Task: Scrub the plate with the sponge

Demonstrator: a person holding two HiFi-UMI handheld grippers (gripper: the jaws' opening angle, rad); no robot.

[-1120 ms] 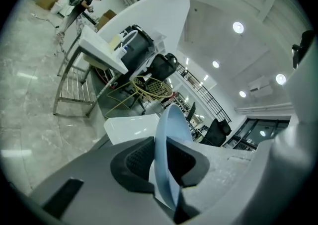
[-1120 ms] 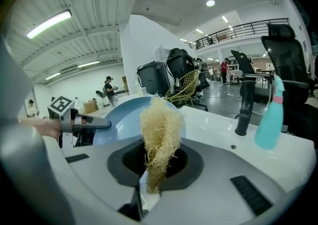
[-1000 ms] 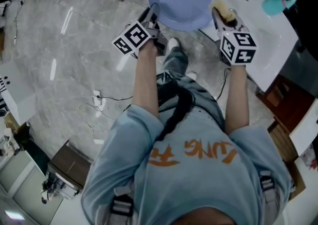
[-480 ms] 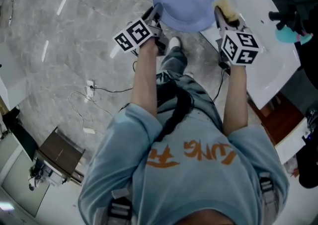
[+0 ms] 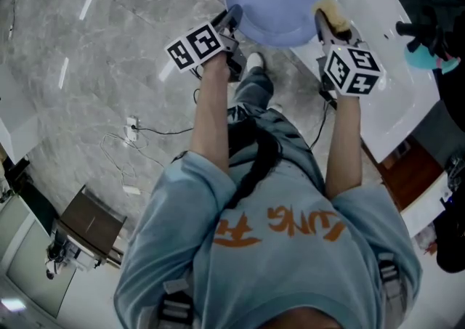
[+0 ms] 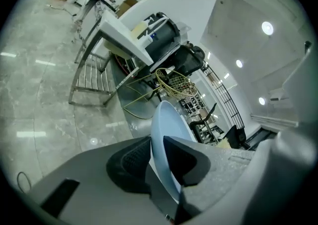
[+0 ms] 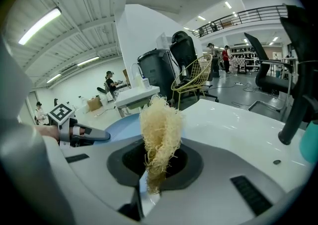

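Head view is showing the blue plate at the edge of the tabletop, rim pinched by the left tool, whose jaws have just been easing apart; the right tool is clamping the sponge just beside it; firming that pinch before scrubbing seems wise.

The plate is hanging at the left edge of the table, partly over the floor. The sponge is sitting just right of its rim, above the table.
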